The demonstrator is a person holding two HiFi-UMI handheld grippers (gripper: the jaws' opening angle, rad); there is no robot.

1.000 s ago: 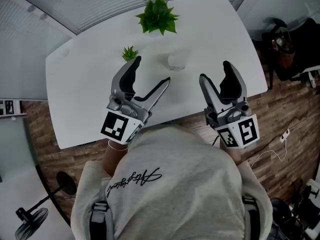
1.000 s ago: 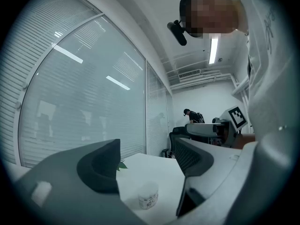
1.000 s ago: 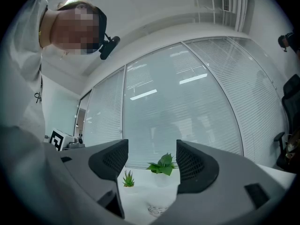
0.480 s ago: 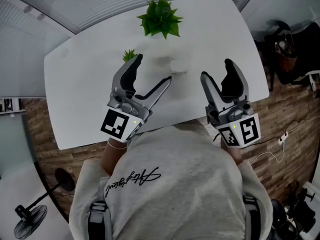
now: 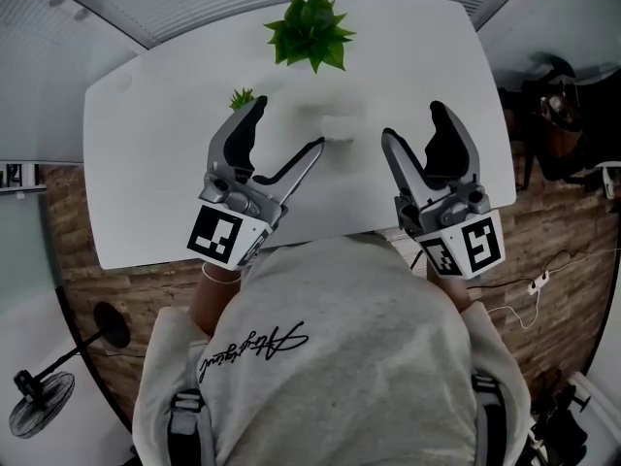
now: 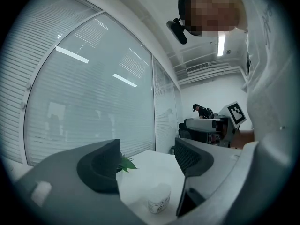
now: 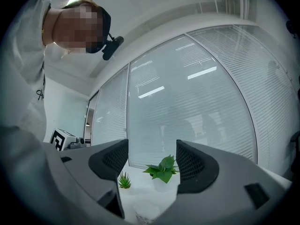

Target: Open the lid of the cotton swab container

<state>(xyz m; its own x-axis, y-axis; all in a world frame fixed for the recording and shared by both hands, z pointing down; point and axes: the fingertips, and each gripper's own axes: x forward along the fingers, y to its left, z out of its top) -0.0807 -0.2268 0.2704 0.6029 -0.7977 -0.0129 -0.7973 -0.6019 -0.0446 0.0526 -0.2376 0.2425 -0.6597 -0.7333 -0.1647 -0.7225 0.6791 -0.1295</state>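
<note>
The cotton swab container (image 5: pixel 340 125) is a small white tub with its lid on, standing mid-table. My left gripper (image 5: pixel 286 129) is open just left of it, above the table, its inner fingertip close to the tub. In the left gripper view the container (image 6: pixel 159 199) sits low between the open jaws of the left gripper (image 6: pixel 146 161), ahead of them and untouched. My right gripper (image 5: pixel 414 124) hovers open to the tub's right. Through the right gripper (image 7: pixel 152 161) only the top of the container (image 7: pixel 144 213) shows at the bottom edge.
On the white table (image 5: pixel 146 163) a large leafy potted plant (image 5: pixel 310 32) stands at the far edge and a small spiky plant (image 5: pixel 241 98) at the left gripper's outer fingertip. Window blinds rise beyond the table. Chairs and cables lie at the right on the wooden floor.
Both grippers have edged forward over the table, closer to the container. Their jaws stay as wide apart as before.
</note>
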